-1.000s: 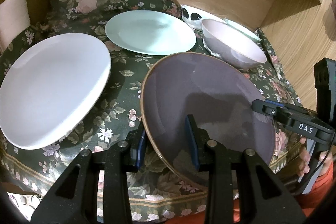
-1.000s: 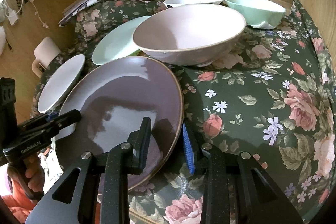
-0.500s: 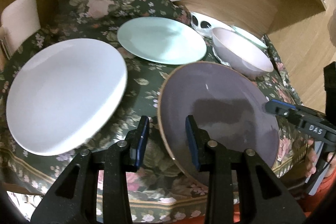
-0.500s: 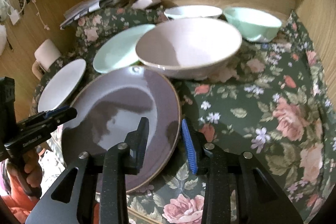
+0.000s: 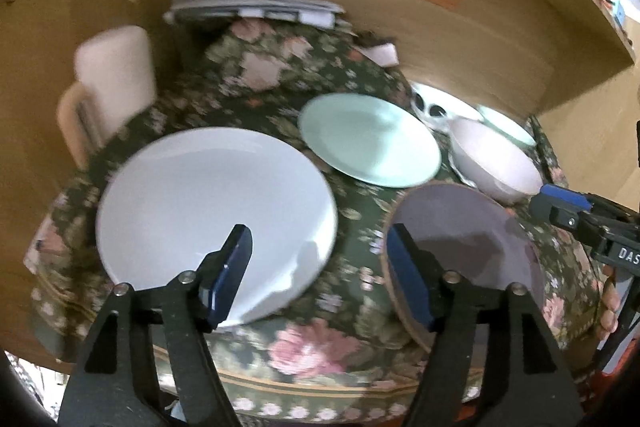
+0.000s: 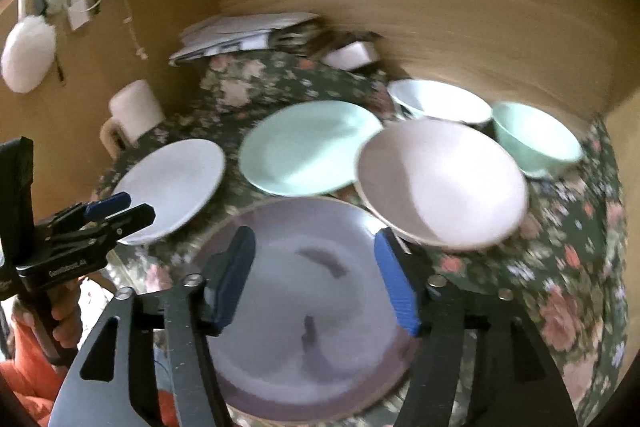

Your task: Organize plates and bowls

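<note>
A purple plate [image 5: 472,247] [image 6: 304,307] lies at the near edge of the floral-clothed table. A white plate [image 5: 208,211] [image 6: 172,183] lies to its left, a mint plate [image 5: 368,139] [image 6: 308,147] behind. A pale pink bowl [image 5: 496,163] [image 6: 440,183], a white bowl [image 6: 440,103] and a mint bowl [image 6: 536,135] stand at the right. My left gripper [image 5: 320,267] is open and empty, raised between the white and purple plates. My right gripper [image 6: 316,279] is open and empty above the purple plate.
A white mug [image 5: 108,87] [image 6: 132,115] stands at the far left. A stack of papers [image 5: 252,7] [image 6: 244,31] lies at the back against the wooden wall [image 5: 440,27]. The floral tablecloth [image 6: 568,267] hangs over the near edge.
Both grippers have let go of the purple plate's rim, opened wide and pulled back and up. The plate now rests on the table.
</note>
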The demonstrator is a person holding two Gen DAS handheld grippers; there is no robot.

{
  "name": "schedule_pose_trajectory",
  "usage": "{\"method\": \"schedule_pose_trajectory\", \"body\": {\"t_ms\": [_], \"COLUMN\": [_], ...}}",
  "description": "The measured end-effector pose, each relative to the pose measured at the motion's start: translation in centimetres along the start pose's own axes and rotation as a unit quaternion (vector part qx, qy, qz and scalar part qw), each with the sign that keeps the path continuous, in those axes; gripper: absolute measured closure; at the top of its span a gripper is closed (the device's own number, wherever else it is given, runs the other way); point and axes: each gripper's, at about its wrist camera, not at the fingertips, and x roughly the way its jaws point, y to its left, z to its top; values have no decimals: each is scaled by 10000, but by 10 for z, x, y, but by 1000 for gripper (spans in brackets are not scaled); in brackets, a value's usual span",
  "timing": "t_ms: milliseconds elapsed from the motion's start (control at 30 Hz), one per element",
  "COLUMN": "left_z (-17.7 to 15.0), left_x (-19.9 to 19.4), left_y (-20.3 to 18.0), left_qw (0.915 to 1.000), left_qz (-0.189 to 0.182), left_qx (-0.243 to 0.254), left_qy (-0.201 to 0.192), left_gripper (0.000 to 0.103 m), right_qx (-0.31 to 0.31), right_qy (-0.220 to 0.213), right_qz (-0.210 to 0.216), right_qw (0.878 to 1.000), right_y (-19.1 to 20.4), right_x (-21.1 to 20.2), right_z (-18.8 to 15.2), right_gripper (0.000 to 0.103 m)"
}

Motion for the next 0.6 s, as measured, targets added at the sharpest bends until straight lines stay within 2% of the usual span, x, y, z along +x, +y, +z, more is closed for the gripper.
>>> {"method": "schedule_pose_trajectory", "body": {"t_ms": [67, 267, 600], "left_z": [3, 6, -1], "left_x": [-2, -7, 7], "left_y": [9, 42, 96], "left_qw": [9999, 9985, 9931], "left_qz": [120, 466, 977], "left_qx": [-48, -246, -635], "left_qy": [-41, -114, 103], "left_gripper": [27, 21, 20], "right_qx": [-89, -326, -621], "right_qy": [23, 193, 681], "right_qz": [94, 427, 736], "right_qw": [9999, 9984, 9930], "right_y": [8, 33, 61], "right_x": [5, 31, 82], "right_z": [5, 22, 38], "right_gripper": [42, 41, 41]}}
